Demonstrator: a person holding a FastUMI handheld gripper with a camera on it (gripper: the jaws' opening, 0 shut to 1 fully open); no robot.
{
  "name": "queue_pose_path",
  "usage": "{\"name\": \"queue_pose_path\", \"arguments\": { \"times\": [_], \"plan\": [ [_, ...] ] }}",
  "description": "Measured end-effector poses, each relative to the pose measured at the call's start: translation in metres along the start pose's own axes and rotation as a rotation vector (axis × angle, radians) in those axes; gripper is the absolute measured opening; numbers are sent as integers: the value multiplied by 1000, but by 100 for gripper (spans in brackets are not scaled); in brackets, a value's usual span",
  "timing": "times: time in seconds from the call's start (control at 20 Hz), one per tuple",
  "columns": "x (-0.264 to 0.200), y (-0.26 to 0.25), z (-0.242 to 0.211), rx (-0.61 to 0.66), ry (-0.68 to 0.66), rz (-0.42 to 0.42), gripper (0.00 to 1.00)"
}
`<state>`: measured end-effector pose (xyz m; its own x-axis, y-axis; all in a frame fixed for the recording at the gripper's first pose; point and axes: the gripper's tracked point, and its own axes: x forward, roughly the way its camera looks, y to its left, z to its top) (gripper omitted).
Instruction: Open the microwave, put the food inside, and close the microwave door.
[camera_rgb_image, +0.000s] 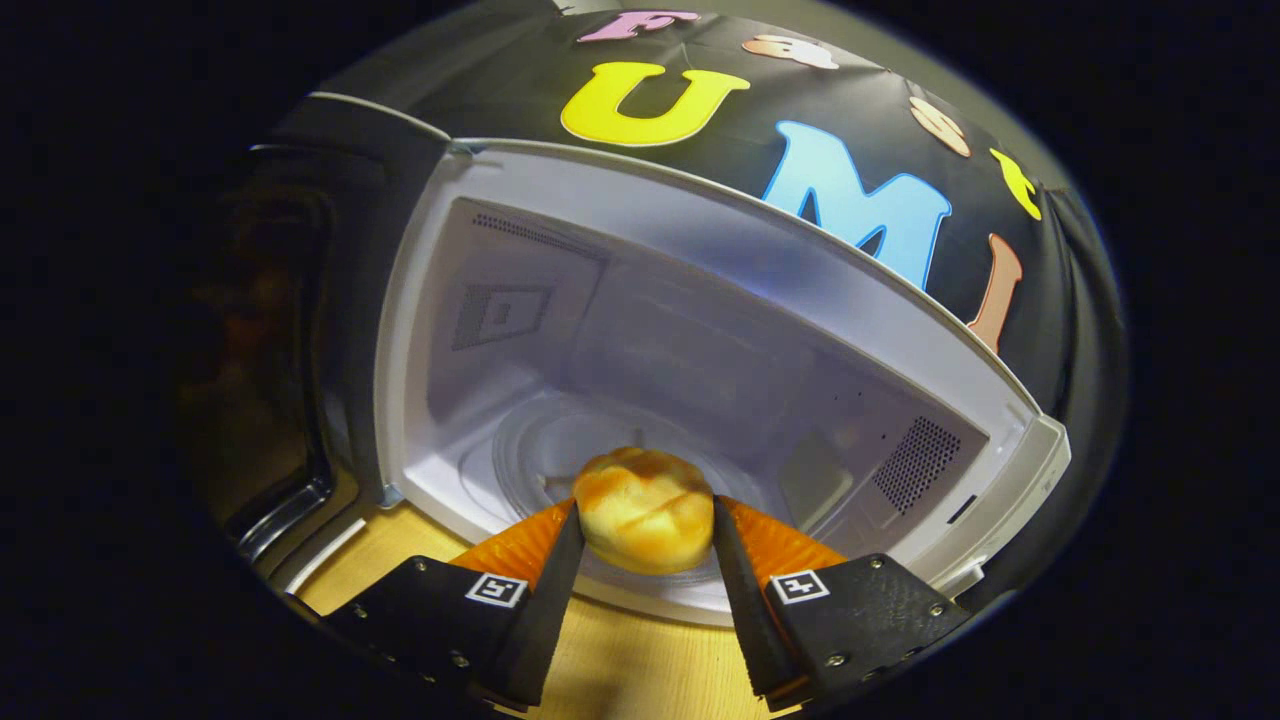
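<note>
Gripper view. I look along the two fingers toward a microwave (700, 330) that stands on a pale wooden tabletop (640, 660), its grain smooth and light, visible under and between the fingers. Behind and above the appliance hangs the booth's black cloth wall (480, 90), slightly creased.

The microwave door (290, 340) stands swung wide to the left; its dark glossy panel catches warm reflections, and its inner frame is a rounded black moulding. The cavity is white, smooth and box-shaped, with a perforated vent patch on the left wall and another, darker mesh patch on the right wall. A clear round glass turntable (560, 450) lies on the cavity floor, faintly ribbed in concentric rings.

My gripper (645, 525) is closed on the food, a bread roll (645, 510): both fingers press its sides. The roll is round, domed, golden-yellow with browner toasted streaks across the top, and has a soft matte crust. It sits between the fingertips, at the cavity's front lip and just before the turntable; I cannot tell whether it touches the floor. Each finger body carries a small square marker and a few screws.
</note>
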<state>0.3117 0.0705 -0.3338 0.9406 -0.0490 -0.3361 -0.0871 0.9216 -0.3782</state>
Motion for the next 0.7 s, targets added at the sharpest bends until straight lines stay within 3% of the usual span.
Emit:
{"name": "queue_pose_path", "arguments": {
  "times": [0.15,0.45,0.5,0.7],
  "plan": [
    [16,3,2,-100,-14,-29,74],
    [32,8,-1,-83,-4,-52,75],
    [32,8,-1,-78,-1,-51,80],
    [29,9,0,-68,8,-46,82]
  ]
}}
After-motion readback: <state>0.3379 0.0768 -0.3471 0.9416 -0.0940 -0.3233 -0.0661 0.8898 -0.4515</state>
